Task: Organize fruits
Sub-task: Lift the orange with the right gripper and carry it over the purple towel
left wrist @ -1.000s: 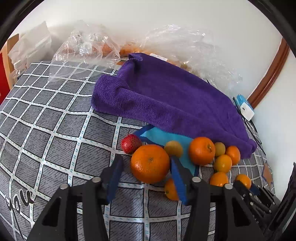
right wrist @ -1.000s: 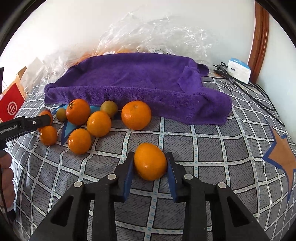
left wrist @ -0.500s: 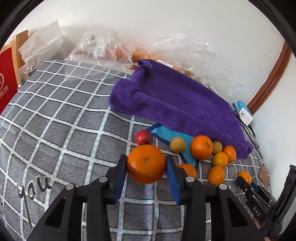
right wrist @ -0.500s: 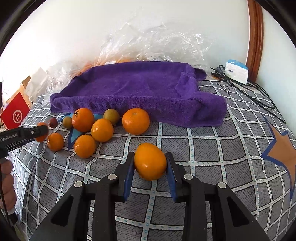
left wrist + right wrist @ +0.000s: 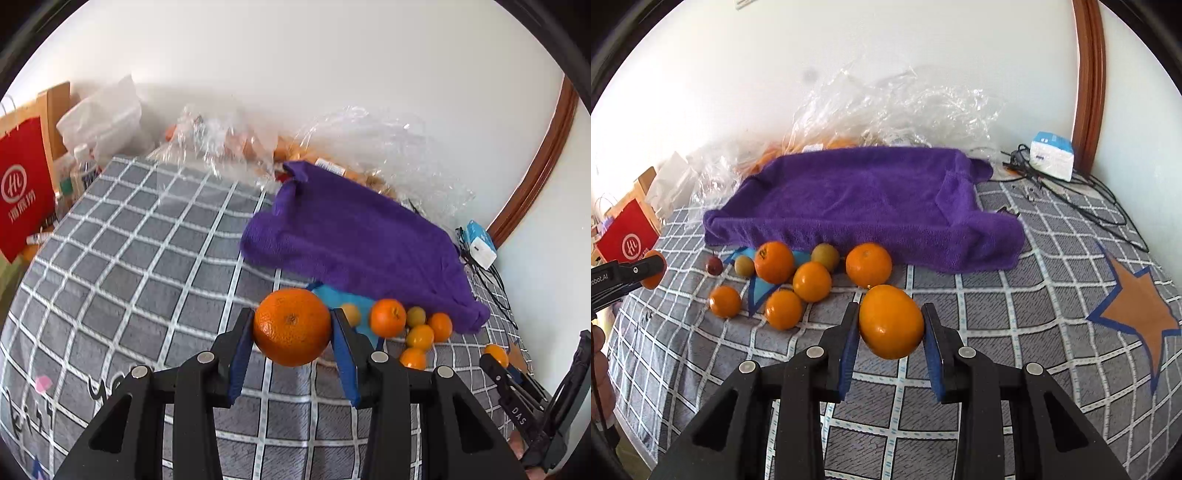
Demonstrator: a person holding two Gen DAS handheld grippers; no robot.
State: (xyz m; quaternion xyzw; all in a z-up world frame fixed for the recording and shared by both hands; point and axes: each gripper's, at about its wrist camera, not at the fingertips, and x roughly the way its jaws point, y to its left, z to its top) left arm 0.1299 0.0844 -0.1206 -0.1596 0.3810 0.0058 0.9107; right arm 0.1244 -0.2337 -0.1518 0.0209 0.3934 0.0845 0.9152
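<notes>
Left wrist view: left gripper (image 5: 292, 328) clamps a large orange (image 5: 291, 326) above the checked bedspread (image 5: 147, 258)
Right gripper (image 5: 891, 325) clamps a smooth orange (image 5: 891, 322); remaining fruits (image 5: 798, 277) lie beside the purple towel (image 5: 864, 199)

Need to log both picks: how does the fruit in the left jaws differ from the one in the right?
The left orange is deeper orange, round, with pebbly skin and a visible navel. The right orange is yellower, smoother and egg-shaped. Both are clamped between blue pads, lifted off the checked cloth.
</notes>
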